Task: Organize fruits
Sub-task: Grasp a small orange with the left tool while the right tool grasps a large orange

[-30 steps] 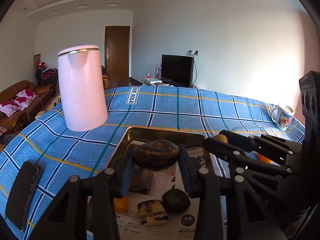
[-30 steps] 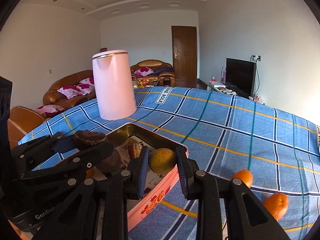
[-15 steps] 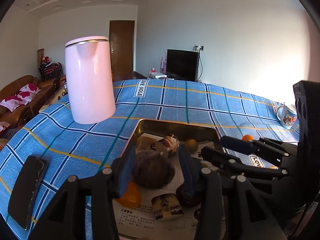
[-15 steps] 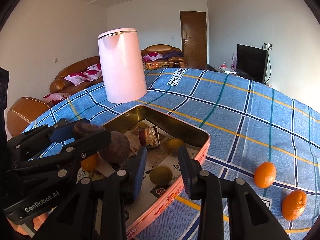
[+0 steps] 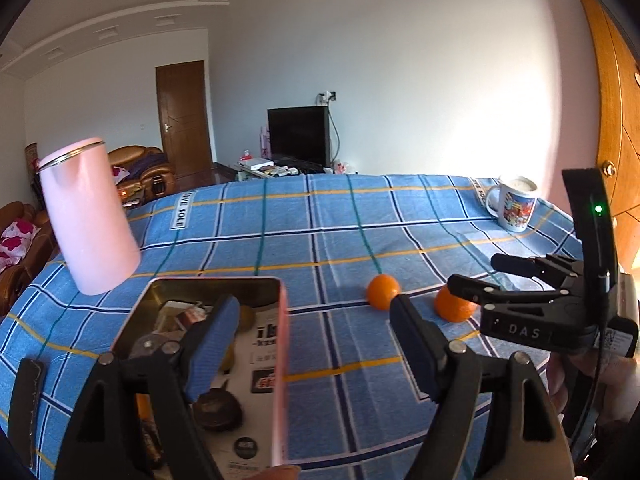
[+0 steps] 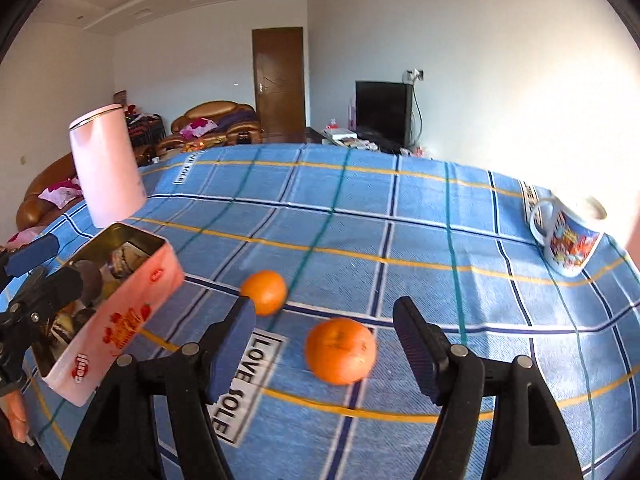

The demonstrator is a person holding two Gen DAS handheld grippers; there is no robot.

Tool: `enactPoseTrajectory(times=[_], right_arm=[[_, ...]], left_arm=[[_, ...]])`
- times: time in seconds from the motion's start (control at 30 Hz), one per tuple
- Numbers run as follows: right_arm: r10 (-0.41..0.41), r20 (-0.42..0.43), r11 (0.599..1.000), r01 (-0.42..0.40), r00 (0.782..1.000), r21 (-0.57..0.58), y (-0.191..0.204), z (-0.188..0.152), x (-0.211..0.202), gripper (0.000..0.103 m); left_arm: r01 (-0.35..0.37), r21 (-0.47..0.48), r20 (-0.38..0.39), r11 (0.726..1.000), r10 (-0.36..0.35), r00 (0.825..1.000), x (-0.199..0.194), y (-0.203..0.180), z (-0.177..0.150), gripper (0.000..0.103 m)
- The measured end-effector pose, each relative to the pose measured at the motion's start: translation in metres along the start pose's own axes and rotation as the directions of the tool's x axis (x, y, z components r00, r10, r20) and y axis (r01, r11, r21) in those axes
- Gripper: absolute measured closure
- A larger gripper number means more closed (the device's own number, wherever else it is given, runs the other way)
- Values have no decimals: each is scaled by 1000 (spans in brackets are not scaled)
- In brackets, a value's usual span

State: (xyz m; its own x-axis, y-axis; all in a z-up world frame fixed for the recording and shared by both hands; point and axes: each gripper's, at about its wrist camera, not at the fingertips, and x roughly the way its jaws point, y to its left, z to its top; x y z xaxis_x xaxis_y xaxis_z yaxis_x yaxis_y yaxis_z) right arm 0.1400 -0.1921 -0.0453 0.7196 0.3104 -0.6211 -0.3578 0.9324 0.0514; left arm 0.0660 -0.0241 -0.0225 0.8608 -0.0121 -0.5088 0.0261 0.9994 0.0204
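My left gripper (image 5: pixel 312 344) has its fingers spread wide with nothing between them; its left pad hangs over the open pink tin (image 5: pixel 280 360) and its right pad over bare tablecloth (image 5: pixel 340 220). Inside the tin I see several dark fruits and bits of orange lying on printed paper. My right gripper (image 6: pixel 324 348) is just as wide open and holds nothing, its fingers either side of the nearer orange (image 6: pixel 341 350), which rests on the cloth without touching either pad. The second orange (image 6: pixel 264 292) lies just beyond it, nearer the tin (image 6: pixel 120 320), close to the tip of my left pad in the right wrist view. In the left wrist view both oranges (image 5: pixel 383 291) (image 5: pixel 454 306) sit on the cloth to the right of the tin, the right gripper (image 5: pixel 492 276) reaching over the farther one. A pink kettle (image 5: pixel 88 216) stands behind the tin, a printed mug (image 5: pixel 514 204) near the far right corner, and a dark phone (image 5: pixel 24 408) at the left edge.
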Motion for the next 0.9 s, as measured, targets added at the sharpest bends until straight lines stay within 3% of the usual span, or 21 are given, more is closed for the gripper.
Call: enactPoseTrajectory(times=[0.1,0.33,0.4,0.5,0.67,0.83,0.9], right_arm=[[-6,-68,1000,7,998,20,-12,-5,15,31],[83,-172,996,-75,982,53,-18,-10,42,31],[102,-207,993,-90,973,71,-21,-12,50,54],[83,-177,993,-67,981,93,-28,-12,44,55],[-33,-106,993,45,994,113,-47,-8,30,55],[-17,-67,985,29,998,168,-63,-8,23,55],[-14,-55,985,24,998,174,-65,-8,21,54]], left_arm=[[-3,32,-49,999,4,999,22,-20,1,23],[-26,54,-101,998,31,994,50,-35,4,23],[-22,57,-114,998,29,993,55,-38,6,23],[-3,52,-140,999,10,990,64,-44,8,23],[23,59,-195,998,-11,981,85,-59,11,23],[40,55,-248,998,-25,969,108,-68,13,29],[47,43,-279,998,-33,960,119,-67,12,43]])
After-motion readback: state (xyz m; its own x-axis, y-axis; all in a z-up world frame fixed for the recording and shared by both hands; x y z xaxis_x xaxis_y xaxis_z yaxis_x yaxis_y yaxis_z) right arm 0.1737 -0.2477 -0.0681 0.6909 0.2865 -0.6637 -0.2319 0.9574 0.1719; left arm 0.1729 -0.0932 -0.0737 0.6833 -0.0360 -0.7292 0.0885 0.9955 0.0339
